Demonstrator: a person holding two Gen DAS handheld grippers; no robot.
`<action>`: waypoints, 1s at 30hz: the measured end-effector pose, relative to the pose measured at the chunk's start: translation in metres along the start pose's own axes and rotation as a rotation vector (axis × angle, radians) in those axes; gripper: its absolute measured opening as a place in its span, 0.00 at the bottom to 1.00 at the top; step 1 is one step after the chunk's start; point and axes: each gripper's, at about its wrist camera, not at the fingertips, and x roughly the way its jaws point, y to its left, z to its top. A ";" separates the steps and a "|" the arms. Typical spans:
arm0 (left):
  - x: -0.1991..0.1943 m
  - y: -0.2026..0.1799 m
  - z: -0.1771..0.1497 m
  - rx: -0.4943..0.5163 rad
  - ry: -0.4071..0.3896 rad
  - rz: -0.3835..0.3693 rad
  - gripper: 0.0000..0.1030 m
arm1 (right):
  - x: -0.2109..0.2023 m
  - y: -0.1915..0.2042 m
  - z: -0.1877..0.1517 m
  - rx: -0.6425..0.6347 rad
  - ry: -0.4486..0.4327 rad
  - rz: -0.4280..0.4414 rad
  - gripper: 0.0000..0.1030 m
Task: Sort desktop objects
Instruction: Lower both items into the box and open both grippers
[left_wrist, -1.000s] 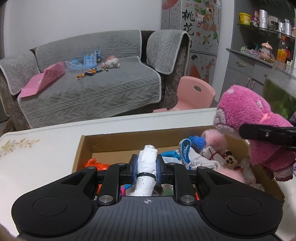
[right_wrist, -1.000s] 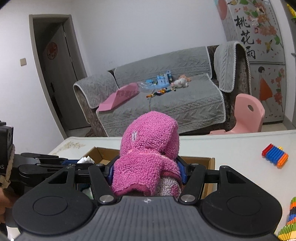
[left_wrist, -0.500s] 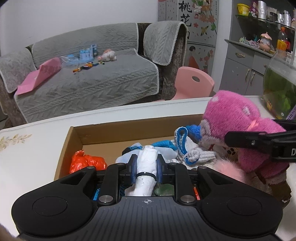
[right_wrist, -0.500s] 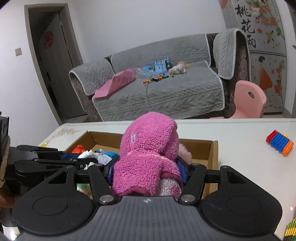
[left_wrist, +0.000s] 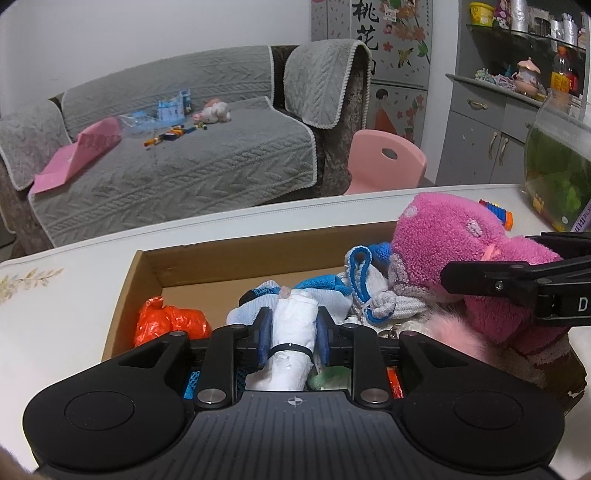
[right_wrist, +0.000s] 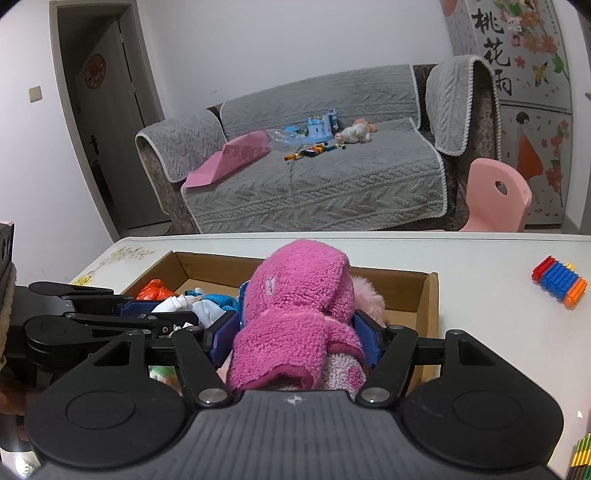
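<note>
The left gripper (left_wrist: 294, 328) clamped a white bundle (left_wrist: 291, 343) over the near side of the box (left_wrist: 236, 254). The right gripper (right_wrist: 295, 332) gripped a pink plush (right_wrist: 295, 306) above the box's right end, beside the left one.

Fish tank (left_wrist: 557, 162) cut off by the right frame edge. Pink plush (right_wrist: 295, 314) hides the box's (right_wrist: 430, 295) near-right contents; green block stack (right_wrist: 581, 458) clipped at the corner.
</note>
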 end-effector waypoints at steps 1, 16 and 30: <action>0.000 0.000 -0.001 0.001 0.001 0.002 0.42 | 0.000 0.000 0.000 0.000 -0.003 0.000 0.62; -0.017 -0.003 0.001 0.006 -0.037 0.008 1.00 | -0.016 0.002 0.006 -0.012 -0.075 0.003 0.85; -0.110 -0.044 0.008 0.156 -0.114 0.169 1.00 | -0.089 0.033 0.013 -0.071 -0.294 0.056 0.99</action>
